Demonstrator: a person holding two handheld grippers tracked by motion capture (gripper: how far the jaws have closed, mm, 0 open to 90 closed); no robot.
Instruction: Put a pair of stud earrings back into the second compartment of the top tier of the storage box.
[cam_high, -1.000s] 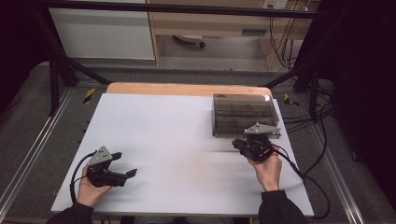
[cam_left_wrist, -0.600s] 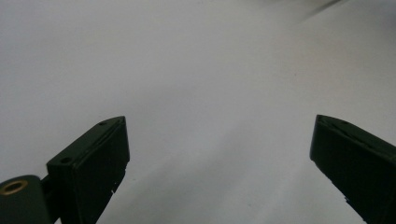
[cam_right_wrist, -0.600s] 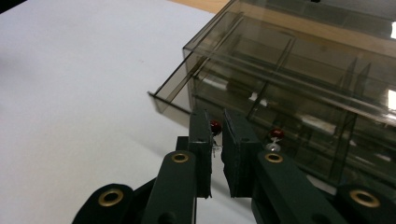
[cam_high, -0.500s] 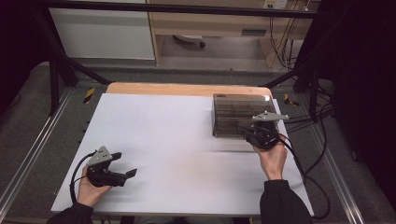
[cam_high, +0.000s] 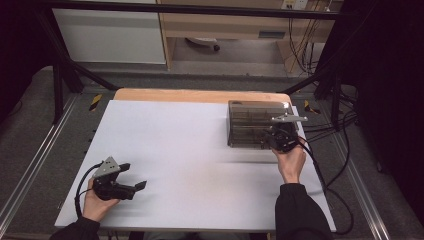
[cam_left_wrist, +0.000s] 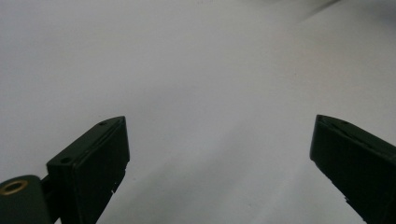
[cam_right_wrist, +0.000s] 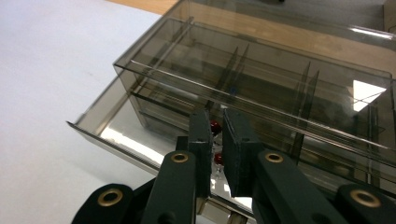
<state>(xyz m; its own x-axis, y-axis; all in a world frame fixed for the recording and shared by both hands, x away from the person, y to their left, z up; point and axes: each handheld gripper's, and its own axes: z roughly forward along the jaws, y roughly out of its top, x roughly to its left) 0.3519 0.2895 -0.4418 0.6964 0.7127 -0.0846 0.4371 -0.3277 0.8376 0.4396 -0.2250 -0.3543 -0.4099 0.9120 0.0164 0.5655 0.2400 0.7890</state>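
We are holding the right gripper (cam_right_wrist: 215, 154) over the open drawer of the smoky plastic organizer box (cam_high: 252, 122) at the table's far right, jaws pinching a small red piece (cam_right_wrist: 215, 126). Our left gripper (cam_high: 131, 176) is resting near the table's (cam_high: 175, 150) front left, jaws spread wide with nothing between them.

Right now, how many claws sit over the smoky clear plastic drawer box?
1. The right claw is at the smoky clear plastic drawer box, jaws nearly together around a small red thing. The left claw stands open over the white tabletop, near its front-left corner.
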